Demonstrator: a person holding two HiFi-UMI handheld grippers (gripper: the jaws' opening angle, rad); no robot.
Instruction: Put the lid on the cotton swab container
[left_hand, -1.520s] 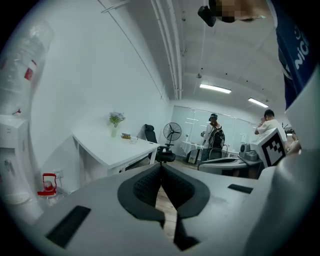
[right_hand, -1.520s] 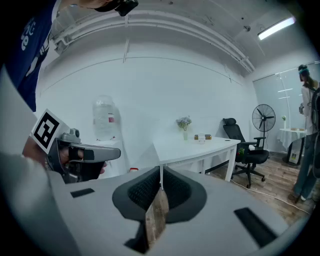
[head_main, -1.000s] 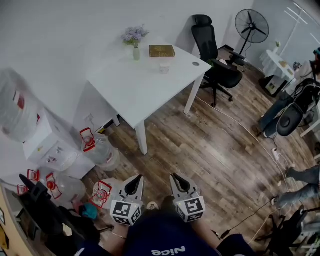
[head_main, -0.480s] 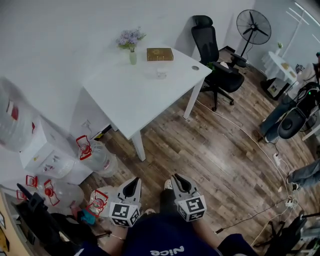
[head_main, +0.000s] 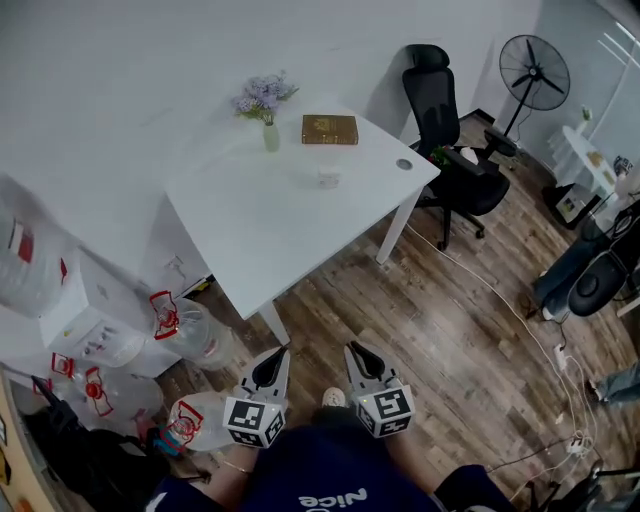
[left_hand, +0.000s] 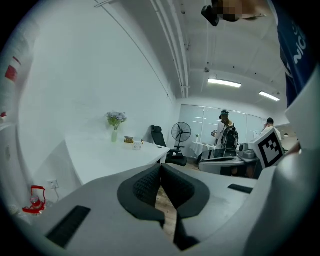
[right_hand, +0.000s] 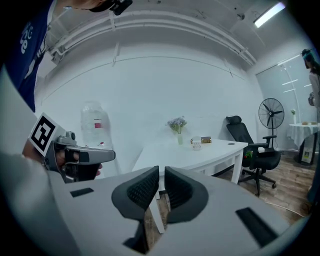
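Clear plastic, the container (head_main: 328, 178) seems to stand upright on the white table (head_main: 260, 230). A small grey disc (head_main: 404, 164), probably the lid, lies at its three o'clock. Both are at twelve o'clock from the grippers, well apart. The left gripper (head_main: 275, 353) and right gripper (head_main: 356, 351) are closed and empty; the right is slightly nearer.
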